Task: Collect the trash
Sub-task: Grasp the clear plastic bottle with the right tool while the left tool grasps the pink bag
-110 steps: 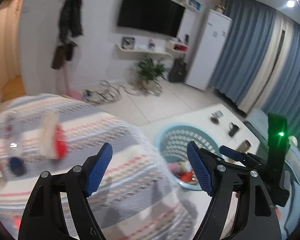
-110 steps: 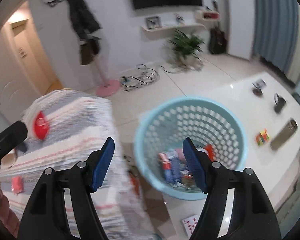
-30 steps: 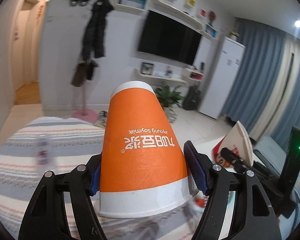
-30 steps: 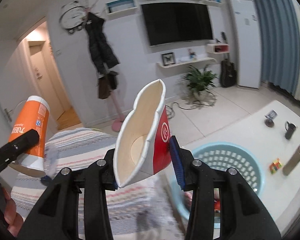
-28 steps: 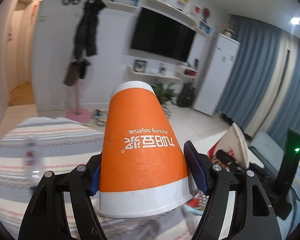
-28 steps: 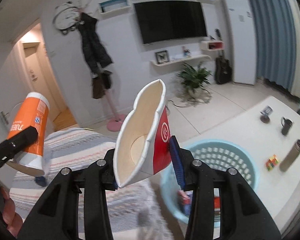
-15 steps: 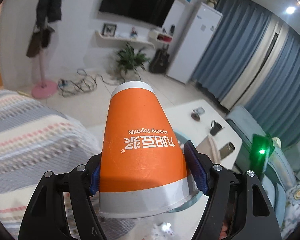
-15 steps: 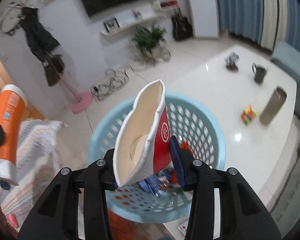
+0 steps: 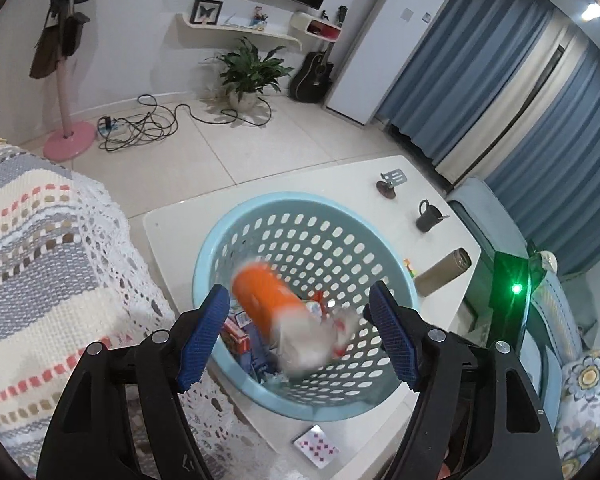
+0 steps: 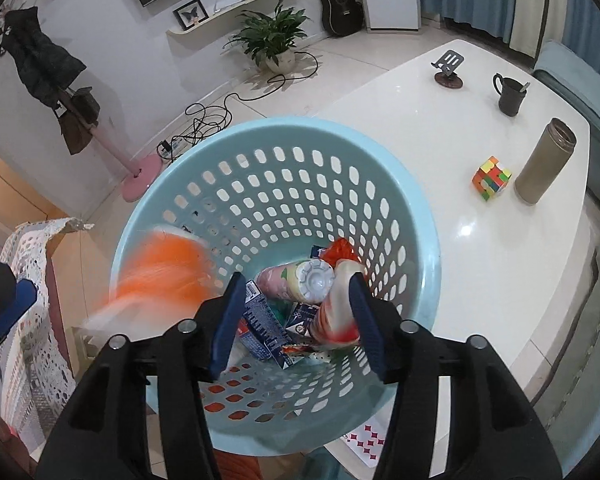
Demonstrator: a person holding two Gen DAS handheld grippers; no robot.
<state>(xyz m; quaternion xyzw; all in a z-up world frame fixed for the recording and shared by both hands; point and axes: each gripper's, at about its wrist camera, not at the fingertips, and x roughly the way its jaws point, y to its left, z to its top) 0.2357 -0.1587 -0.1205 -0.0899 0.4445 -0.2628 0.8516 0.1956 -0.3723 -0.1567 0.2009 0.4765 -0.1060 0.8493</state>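
A light blue perforated basket [image 9: 396, 276] [image 10: 420, 216] stands on a white table and holds several pieces of trash. My left gripper [image 9: 300, 324] is open above its near rim. A blurred orange paper cup [image 9: 264, 300] [image 10: 160, 276] is falling free into the basket. My right gripper [image 10: 296, 300] is open over the basket. The red and white paper cup [image 10: 336, 312] drops between its fingers into the trash, beside a plastic bottle [image 10: 296, 280] and blue cartons [image 10: 264, 332].
On the white table [image 10: 440, 128] stand a dark mug [image 10: 510, 96], a tan flask [image 10: 544, 160], a puzzle cube [image 10: 492, 178] and a phone stand [image 10: 448, 68]. A playing card [image 9: 316, 446] lies by the basket. A striped crochet cover [image 9: 40, 248] lies left.
Both grippers swung from the striped cover to above the basket, then opened. The orange cup left my left gripper and the red and white cup left my right gripper; both fall in.
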